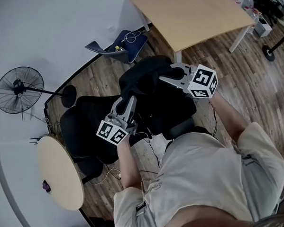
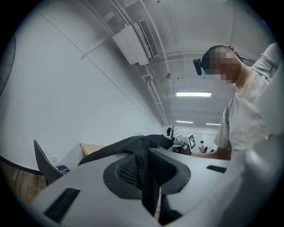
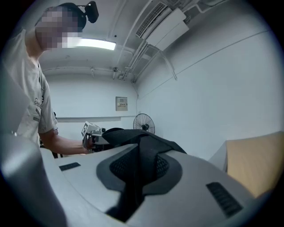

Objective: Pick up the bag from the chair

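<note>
Head view: bag (image 1: 146,67) between both grippers' (image 1: 128,98) (image 1: 163,78) fingers (image 1: 131,105)

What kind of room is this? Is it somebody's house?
Probably an office or workroom, not a house: there is a plain wooden desk, a black office chair, a standing fan, and a ceiling air conditioner with strip lights.

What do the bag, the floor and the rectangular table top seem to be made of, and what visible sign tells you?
Bag: soft black fabric, matt; it folds and drapes limply.
Floor: wood or wood-look planks, brown with a slight sheen; plank seams and grain show, so it may be laminate.
Rectangular table top: pale wood or veneer, smooth and matt; it is an even light tan with a flat edge.
</note>
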`<state>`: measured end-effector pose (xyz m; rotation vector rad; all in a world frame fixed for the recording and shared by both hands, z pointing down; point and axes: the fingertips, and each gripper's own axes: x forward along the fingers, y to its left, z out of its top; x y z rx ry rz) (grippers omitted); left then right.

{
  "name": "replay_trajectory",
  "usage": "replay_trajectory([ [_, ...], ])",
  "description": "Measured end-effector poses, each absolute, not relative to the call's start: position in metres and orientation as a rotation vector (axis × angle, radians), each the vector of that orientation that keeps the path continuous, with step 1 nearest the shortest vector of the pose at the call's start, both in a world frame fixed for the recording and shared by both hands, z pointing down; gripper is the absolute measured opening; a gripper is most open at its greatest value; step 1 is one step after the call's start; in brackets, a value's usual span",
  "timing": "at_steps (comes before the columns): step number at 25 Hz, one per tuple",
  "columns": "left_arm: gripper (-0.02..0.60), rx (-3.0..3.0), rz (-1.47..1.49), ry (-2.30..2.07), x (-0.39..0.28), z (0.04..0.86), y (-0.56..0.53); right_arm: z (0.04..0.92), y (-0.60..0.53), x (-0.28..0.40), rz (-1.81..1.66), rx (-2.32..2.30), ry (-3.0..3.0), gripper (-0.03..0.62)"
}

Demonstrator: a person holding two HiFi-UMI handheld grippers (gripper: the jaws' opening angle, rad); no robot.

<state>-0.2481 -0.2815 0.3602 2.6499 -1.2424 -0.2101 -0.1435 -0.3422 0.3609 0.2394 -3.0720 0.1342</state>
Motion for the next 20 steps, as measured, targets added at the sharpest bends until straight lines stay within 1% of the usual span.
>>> replay_trajectory([
  [12, 0.053, 2.706, -0.183, -1.303, -0.24, 0.324, -0.284, 0.326, -0.344, -0.136, 0.089, 0.229, -3.111, 0.028],
  [20, 0.054, 2.717, -0.158, -1.35, -0.237, 0.318, -0.269, 0.319, -0.331, -0.134, 0.053, 0.201, -3.128, 0.026],
])
